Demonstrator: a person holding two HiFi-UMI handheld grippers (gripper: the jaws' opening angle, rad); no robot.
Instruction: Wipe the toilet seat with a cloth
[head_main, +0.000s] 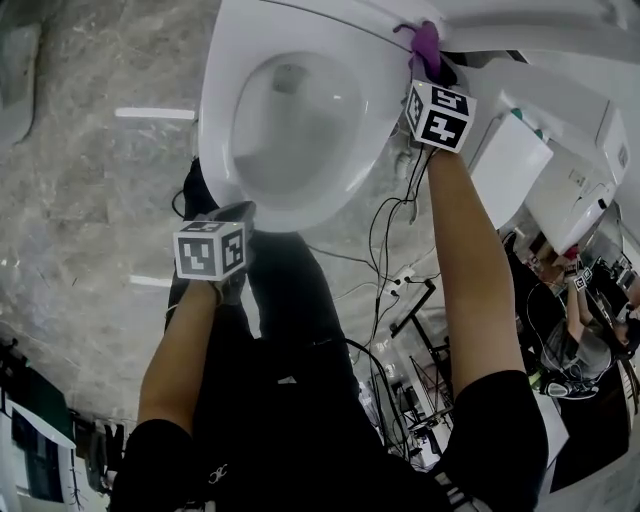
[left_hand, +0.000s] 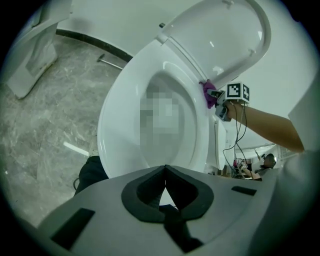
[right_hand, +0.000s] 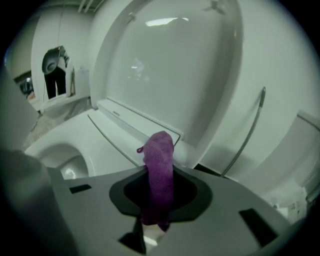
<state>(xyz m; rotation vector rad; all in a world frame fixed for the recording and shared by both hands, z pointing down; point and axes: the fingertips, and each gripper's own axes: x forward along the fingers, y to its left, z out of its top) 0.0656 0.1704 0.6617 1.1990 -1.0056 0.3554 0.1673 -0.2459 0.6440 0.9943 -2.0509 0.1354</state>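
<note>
At the left of the head view lay the grey marbled floor (head_main: 70, 190). Low and left of centre, my left claw (head_main: 232, 212) hung just before the front edge of the white toilet seat (head_main: 215, 140), its jaws clenched together on nothing. The seat ring filled the upper middle of the frame, with its lid (left_hand: 225, 35) raised behind it. At the upper right, my right claw (head_main: 428, 60) was grasping the purple cloth (head_main: 424, 38), which stuck out past the jaws and lay against the rear right of the seat, near the hinge at the foot of the lid.
</note>
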